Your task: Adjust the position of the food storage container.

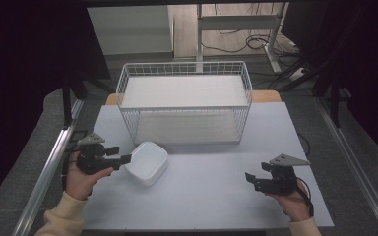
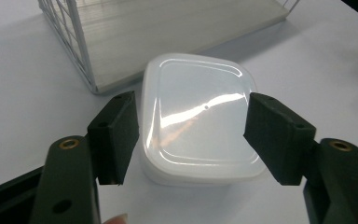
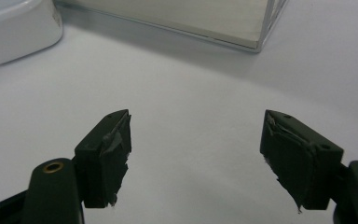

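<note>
Left hand-held gripper [image 2: 193, 140] astride white lidded box [image 2: 198, 116]

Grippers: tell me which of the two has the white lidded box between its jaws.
The left gripper: its jaws straddle the white lidded box. The right gripper has bare table between its jaws.

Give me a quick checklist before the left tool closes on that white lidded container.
1. Left tool straddles the white container, one pad on each side: ok.
2. Pads pressing on the container walls: not ok, gaps on both sides.
3. Lid seated flat on the container: ok from above; latching, cannot tell.
4. Wire basket apart from the container: ok, close behind.
5. Right tool open over bare table, away from the container: ok.
</note>
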Available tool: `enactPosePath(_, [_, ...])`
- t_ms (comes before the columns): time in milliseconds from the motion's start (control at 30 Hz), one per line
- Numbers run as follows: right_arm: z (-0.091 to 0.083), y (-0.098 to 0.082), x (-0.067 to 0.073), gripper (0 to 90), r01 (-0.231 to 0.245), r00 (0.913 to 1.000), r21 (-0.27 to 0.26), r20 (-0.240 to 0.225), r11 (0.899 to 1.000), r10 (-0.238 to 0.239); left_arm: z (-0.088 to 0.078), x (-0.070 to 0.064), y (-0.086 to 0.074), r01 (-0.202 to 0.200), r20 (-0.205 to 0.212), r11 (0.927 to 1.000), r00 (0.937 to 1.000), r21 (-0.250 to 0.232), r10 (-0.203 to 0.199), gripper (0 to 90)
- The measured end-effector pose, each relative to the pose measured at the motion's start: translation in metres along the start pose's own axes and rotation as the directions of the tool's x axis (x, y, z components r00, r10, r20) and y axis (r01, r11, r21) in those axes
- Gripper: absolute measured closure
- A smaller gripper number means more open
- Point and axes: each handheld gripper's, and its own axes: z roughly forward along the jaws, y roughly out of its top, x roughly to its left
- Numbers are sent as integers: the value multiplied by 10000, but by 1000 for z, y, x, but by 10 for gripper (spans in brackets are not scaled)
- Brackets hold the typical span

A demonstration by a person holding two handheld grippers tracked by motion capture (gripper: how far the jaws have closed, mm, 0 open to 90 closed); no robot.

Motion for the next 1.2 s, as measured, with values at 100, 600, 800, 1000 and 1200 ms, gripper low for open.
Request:
enactPosePath(100, [1, -1, 0, 246, 36, 10000, 57, -20, 10000, -36, 1, 2, 3, 54, -43, 10000, 10000, 45, -54, 367])
enactPosePath(600, [3, -2, 1, 246, 152, 9999, 248, 38, 9996, -153, 25, 28, 22, 383, -345, 9950, 9988, 917, -352, 695])
enactPosePath(800, [5, -3, 0, 246, 176, 9998, 366, 118, 9992, -181, 42, 39, 23, 496, -384, 9874, 9983, 1502, -443, 863])
enactPosePath(1000, [5, -2, 2, 246, 226, 9996, 441, 184, 9988, -234, 53, 42, 23, 504, -390, 9810, 9983, 1871, -438, 895])
enactPosePath(1200, [6, -1, 5, 246, 383, 9990, 495, 190, 9980, -393, 65, 46, 22, 545, -363, 9722, 9982, 2275, -474, 898])
